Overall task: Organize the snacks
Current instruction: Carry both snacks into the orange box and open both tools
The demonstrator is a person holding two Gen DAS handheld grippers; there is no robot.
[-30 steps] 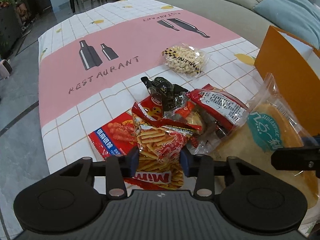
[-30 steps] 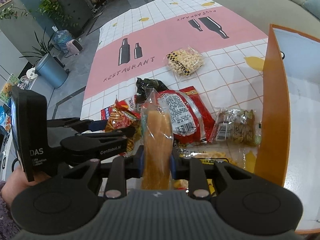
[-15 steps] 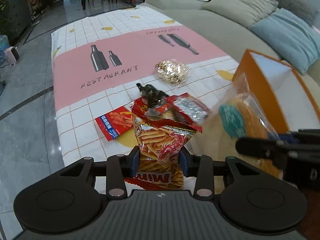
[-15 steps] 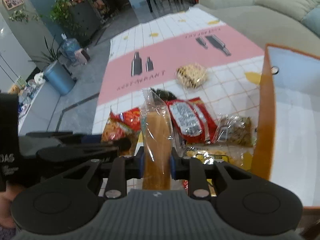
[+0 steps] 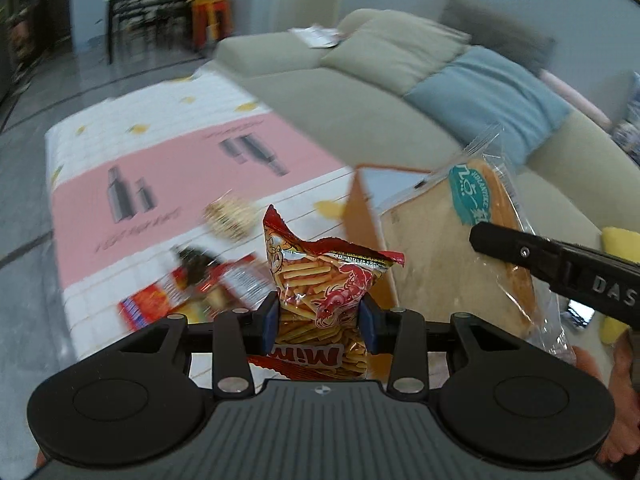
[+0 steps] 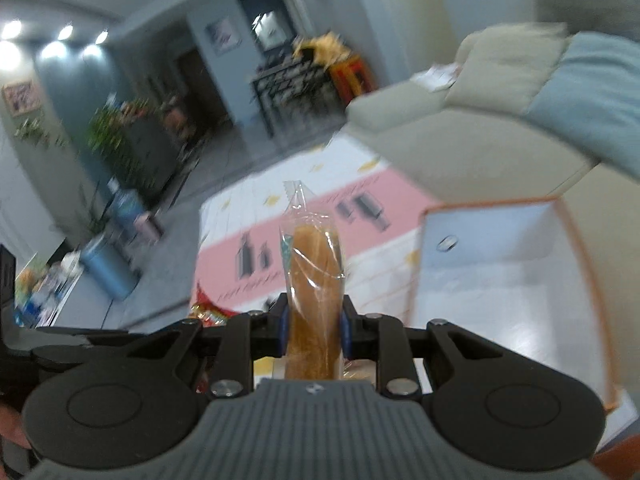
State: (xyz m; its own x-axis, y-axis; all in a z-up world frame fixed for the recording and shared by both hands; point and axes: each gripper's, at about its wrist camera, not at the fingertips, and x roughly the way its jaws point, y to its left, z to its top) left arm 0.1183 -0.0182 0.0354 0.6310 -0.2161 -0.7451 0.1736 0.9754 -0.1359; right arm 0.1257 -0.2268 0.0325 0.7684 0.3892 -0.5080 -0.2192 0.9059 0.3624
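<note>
Snacks are in the air: the left gripper [image 5: 320, 316] is clamped on a red bag of shrimp sticks [image 5: 326, 280], and the right gripper [image 6: 314, 320] pinches a wrapped bread slice [image 6: 314, 300] edge-on, both above the table [image 5: 80, 216]. The orange box [image 6: 500, 280] sits at about two o'clock from the right gripper, its opening facing up. Both bags are slick and held low, so a quick swing may let one slide out. The two tools travel close together and could bump, or the bread could snag the box wall [image 5: 362, 220] and tip it.
</note>
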